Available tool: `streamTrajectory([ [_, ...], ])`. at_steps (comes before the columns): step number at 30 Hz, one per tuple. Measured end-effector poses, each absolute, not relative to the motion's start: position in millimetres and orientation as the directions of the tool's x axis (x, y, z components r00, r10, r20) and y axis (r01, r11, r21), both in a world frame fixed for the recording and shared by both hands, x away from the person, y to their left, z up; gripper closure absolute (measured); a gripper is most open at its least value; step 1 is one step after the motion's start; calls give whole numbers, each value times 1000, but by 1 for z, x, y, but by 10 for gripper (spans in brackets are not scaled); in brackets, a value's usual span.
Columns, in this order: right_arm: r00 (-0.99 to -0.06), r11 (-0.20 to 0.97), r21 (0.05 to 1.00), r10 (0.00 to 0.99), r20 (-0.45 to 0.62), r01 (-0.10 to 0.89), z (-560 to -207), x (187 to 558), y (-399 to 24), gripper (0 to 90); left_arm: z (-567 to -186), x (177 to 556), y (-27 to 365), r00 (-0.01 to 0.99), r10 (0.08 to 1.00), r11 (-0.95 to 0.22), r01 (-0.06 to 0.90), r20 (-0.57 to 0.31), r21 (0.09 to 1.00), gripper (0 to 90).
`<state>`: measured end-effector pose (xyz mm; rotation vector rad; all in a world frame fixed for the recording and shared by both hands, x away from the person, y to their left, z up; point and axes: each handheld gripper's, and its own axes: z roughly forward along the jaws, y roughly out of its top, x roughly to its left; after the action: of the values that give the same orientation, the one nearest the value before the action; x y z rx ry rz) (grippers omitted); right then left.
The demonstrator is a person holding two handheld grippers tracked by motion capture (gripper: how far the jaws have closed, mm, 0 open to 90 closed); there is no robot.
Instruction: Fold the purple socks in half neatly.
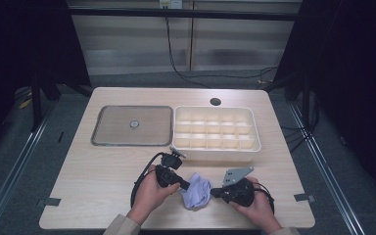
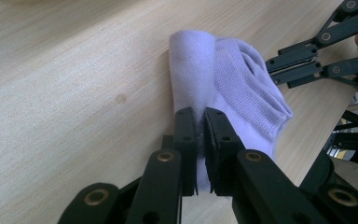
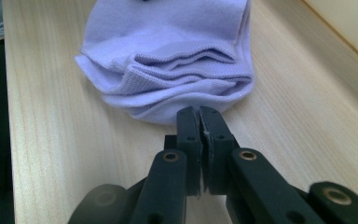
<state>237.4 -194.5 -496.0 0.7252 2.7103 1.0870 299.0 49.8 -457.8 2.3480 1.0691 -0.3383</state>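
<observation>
A crumpled lavender sock (image 1: 196,192) lies on the wooden table (image 1: 98,171) near its front edge, between my two hands. My left gripper (image 1: 185,185) reaches it from the left. In the left gripper view its jaws (image 2: 200,114) are shut on a fold of the sock (image 2: 233,79), with fabric showing between the pads. My right gripper (image 1: 214,192) comes in from the right. Its jaws (image 3: 199,112) stand shut with the tips lapping over the lower edge of the folded sock (image 3: 177,46); a thin pale strip shows between them. The right gripper's tips (image 2: 270,67) meet the sock's far side.
Behind the hands a white box (image 1: 215,150) with several small compartments stands at centre right. A flat metal tray (image 1: 98,122) with a small round object (image 1: 134,124) in it lies to its left. A round hole (image 1: 215,102) sits in the tabletop at the back.
</observation>
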Motion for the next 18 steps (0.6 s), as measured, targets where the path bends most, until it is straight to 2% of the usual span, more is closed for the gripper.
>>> streamTrajectory([
  [10, -869, 619, 680, 492, 54, 393, -492, 235, -199, 875, -457, 299, 50, 646, 632, -536, 763, -428, 361, 839],
  [18, -890, 654, 665, 454, 37, 361, -493, 232, -192, 883, -454, 298, 48, 644, 637, -529, 765, -425, 367, 839],
])
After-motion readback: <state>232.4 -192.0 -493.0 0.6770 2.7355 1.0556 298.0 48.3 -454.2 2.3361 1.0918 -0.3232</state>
